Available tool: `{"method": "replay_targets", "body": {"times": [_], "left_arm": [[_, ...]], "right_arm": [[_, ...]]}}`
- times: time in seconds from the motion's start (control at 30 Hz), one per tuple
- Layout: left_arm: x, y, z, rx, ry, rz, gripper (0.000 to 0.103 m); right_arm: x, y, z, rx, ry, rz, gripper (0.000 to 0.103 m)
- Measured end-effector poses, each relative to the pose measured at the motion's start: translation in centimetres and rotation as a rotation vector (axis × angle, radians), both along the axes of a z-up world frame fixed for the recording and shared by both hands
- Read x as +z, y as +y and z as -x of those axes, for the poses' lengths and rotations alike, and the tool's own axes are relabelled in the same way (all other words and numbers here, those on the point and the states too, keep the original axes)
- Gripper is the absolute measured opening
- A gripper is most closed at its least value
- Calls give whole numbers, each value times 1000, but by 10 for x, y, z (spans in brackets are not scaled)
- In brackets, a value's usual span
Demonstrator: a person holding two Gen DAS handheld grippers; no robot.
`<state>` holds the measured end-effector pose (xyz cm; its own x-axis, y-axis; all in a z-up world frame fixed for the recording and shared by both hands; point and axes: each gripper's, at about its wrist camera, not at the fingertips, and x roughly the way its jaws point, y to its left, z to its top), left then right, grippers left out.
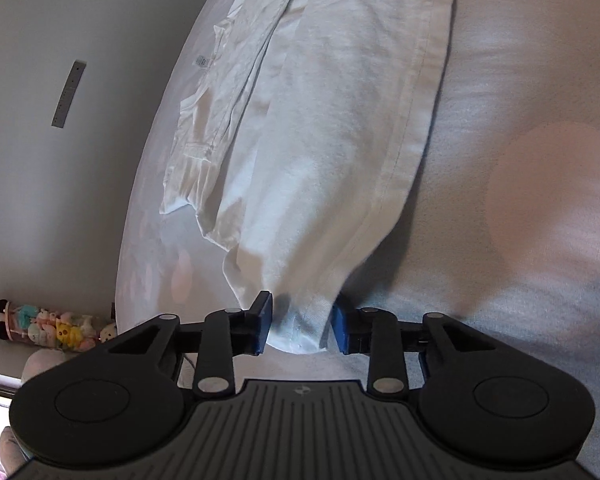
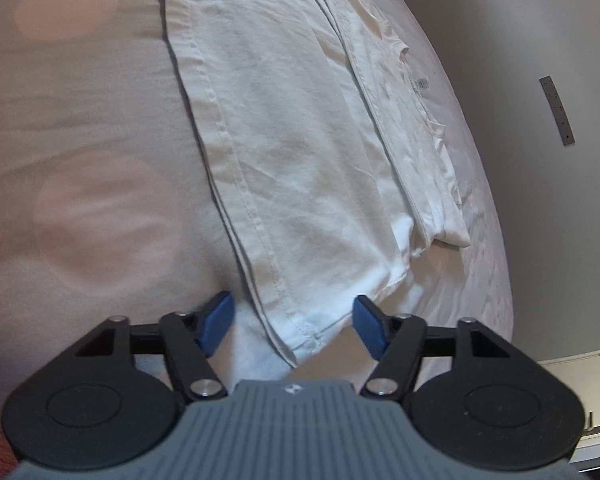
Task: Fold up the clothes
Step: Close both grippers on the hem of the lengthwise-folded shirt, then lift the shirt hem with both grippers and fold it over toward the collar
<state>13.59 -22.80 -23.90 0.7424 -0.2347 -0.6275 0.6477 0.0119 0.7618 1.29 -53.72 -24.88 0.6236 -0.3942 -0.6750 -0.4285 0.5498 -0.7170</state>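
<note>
A white garment (image 1: 324, 152), folded lengthwise into a long strip with a stitched hem running down one side, lies stretched across a bed (image 1: 520, 128) covered in pale fabric with large soft pink dots. The left claw (image 1: 301, 326) is down at the near end of that strip, its 2 blue pads (image 1: 263, 322) standing on either side of a bunched corner of the cloth; the left pad looks to be touching the fabric while the right one sits just beside it, so the jaws are part-way closed around the corner, though I cannot tell for certain that they are pinching it. The right claw (image 2: 294, 324) is at another near corner of the same garment (image 2: 296, 152), where the hem seams meet; its blue pads (image 2: 218, 322) stand wider than the cloth, with a visible gap on both sides, so the corner lies between the jaws without being pressed. On the far side of the strip a second layer of the white garment lies folded over, with a small label showing on it, near the edge of the bed. Beyond the bed is a plain grey wall (image 1: 40, 160) carrying a narrow metal strip (image 1: 69, 94). Low at the left, from the left claw's view, a row of small colourful toy figures (image 1: 48, 326) sits on a ledge.
</note>
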Motion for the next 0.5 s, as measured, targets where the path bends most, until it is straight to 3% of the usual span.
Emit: {"method": "replay_targets", "body": {"times": [0.07, 0.2, 0.33, 0.5], "left_arm": [[0, 0, 0, -1, 3, 2, 22], [12, 1, -3, 23, 22, 54, 14], [39, 6, -10, 91, 80, 179, 9], [79, 16, -2, 116, 86, 279, 7]], "right_arm": [[-9, -4, 1, 3, 20, 46, 19], [-6, -8, 2, -22, -37, 17, 9], [10, -8, 7, -37, -87, -7, 8], [46, -6, 14, -63, -176, -21, 7]]}}
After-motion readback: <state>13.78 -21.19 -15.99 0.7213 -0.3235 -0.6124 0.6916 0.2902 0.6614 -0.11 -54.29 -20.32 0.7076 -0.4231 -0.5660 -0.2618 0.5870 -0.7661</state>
